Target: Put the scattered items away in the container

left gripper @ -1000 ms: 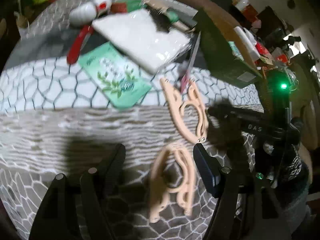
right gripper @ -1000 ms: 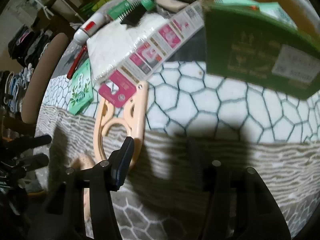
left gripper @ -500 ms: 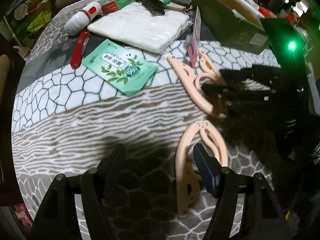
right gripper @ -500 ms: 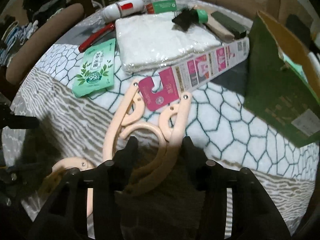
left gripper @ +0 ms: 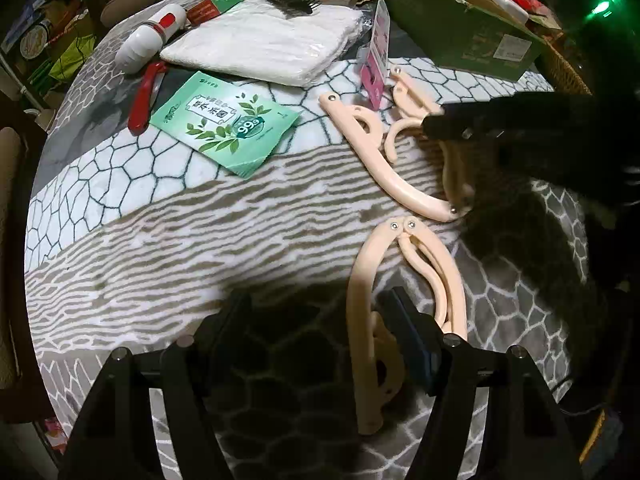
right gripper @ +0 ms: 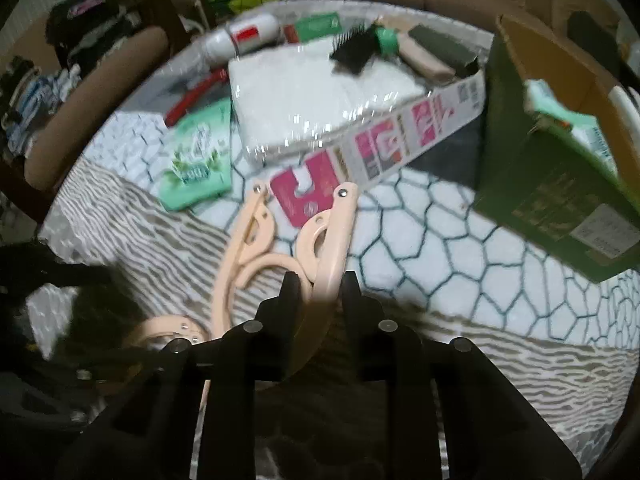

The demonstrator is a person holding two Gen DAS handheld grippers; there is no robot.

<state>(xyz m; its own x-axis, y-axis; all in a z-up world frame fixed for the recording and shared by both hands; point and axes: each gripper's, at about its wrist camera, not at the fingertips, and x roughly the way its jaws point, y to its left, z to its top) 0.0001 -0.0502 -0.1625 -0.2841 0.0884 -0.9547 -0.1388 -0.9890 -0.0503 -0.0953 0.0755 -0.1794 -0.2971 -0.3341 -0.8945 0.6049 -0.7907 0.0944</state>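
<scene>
the right gripper (right gripper: 316, 292) had just been closing, and its jaws stood clamped on one arm of a peach folding hanger (right gripper: 332, 236) that ran forward from between the pads; a pink card tag (right gripper: 308, 196) lay across the hanger's far end. the left gripper (left gripper: 316, 312) hovered with its jaws apart and nothing pressed between them. a second peach hanger (left gripper: 404, 280) lay beside its right finger (left gripper: 408, 332), partly under it, with only one limb inside the gap. past both sets of jaws lay a green wipes packet (left gripper: 228, 128), a white wrapped bundle (left gripper: 268, 44), a black brush (right gripper: 352, 48) and a red and white bottle (left gripper: 148, 44). farthest, ahead and to the right of the right jaws, stood the green cardboard box (right gripper: 552, 184), open and already holding some things.

judged from this, the step in hand was the pick of the first hanger. the next move called for lifting it clear of the blanket (left gripper: 200, 232) and carrying it over the box rim while the tag trailed, and for the left jaws to centre on the second hanger before closing.
</scene>
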